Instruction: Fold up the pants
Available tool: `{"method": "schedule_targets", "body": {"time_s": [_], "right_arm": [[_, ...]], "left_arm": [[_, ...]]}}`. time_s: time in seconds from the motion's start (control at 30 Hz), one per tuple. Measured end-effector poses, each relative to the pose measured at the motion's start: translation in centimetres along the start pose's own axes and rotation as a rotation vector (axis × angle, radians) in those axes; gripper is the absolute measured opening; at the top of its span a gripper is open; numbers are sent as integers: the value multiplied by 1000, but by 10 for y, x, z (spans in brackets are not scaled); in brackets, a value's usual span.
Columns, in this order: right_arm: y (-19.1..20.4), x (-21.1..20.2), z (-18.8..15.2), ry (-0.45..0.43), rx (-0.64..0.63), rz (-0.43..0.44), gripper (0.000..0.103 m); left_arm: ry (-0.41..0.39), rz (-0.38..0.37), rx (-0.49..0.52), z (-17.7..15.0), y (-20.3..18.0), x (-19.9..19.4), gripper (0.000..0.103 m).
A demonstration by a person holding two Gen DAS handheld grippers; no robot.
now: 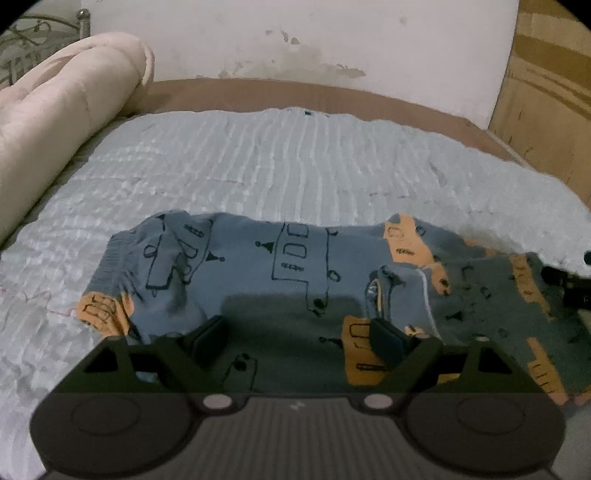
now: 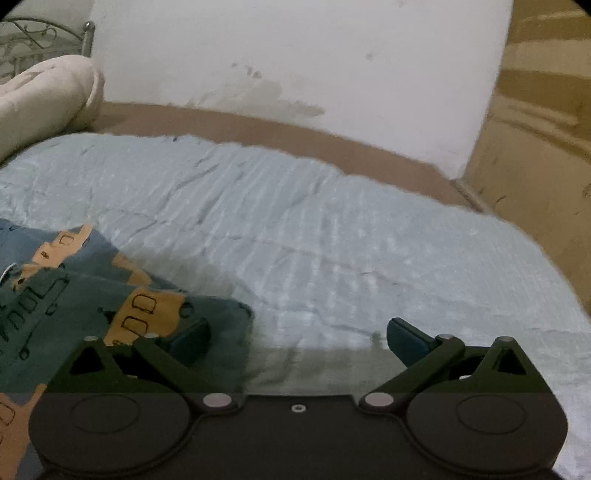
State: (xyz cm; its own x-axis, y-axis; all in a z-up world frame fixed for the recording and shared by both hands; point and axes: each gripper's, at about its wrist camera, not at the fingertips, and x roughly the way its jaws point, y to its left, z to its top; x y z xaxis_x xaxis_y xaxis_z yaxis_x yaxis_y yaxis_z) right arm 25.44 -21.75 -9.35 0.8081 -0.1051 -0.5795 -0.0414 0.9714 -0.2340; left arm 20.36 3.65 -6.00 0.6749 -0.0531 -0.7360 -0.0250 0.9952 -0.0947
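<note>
The pants [image 1: 258,273] are blue-grey knit with black line drawings and orange patches. They lie bunched on the pale blue bedspread [image 1: 280,162]. In the left wrist view my left gripper [image 1: 299,341] is open just above the cloth, its fingers apart with nothing between them. The pants' right end shows at the lower left of the right wrist view [image 2: 110,295]. My right gripper [image 2: 299,341] is open; its left finger [image 2: 190,341] is over the pants' edge and its right finger [image 2: 406,341] is over bare bedspread.
A rolled cream blanket [image 1: 62,110] lies at the far left of the bed. A brown mattress edge [image 1: 295,92] and a stained white wall [image 1: 295,37] are behind. A wooden cabinet [image 1: 550,92] stands at the right. A metal bed frame [image 1: 33,33] shows at top left.
</note>
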Motion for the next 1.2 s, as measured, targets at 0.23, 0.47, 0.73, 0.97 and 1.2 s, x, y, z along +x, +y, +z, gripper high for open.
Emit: {"method": "schedule_targets", "body": {"time_s": [0.23, 0.47, 0.73, 0.97, 1.2], "right_arm": [[41, -68, -31, -78, -88, 101, 102], [54, -105, -52, -118, -60, 115, 102], [117, -149, -46, -215, -103, 374, 95], [166, -144, -35, -201, -181, 465, 46], [173, -138, -36, -167, -171, 450, 39]], "left_arm": [[-46, -12, 40, -17, -10, -25, 99], [-38, -28, -23, -28, 6, -43, 100], [-105, 77, -107, -29, 40, -82, 103], [-90, 101, -166, -40, 65, -92, 103], [-96, 99, -191, -44, 75, -93, 103]]}}
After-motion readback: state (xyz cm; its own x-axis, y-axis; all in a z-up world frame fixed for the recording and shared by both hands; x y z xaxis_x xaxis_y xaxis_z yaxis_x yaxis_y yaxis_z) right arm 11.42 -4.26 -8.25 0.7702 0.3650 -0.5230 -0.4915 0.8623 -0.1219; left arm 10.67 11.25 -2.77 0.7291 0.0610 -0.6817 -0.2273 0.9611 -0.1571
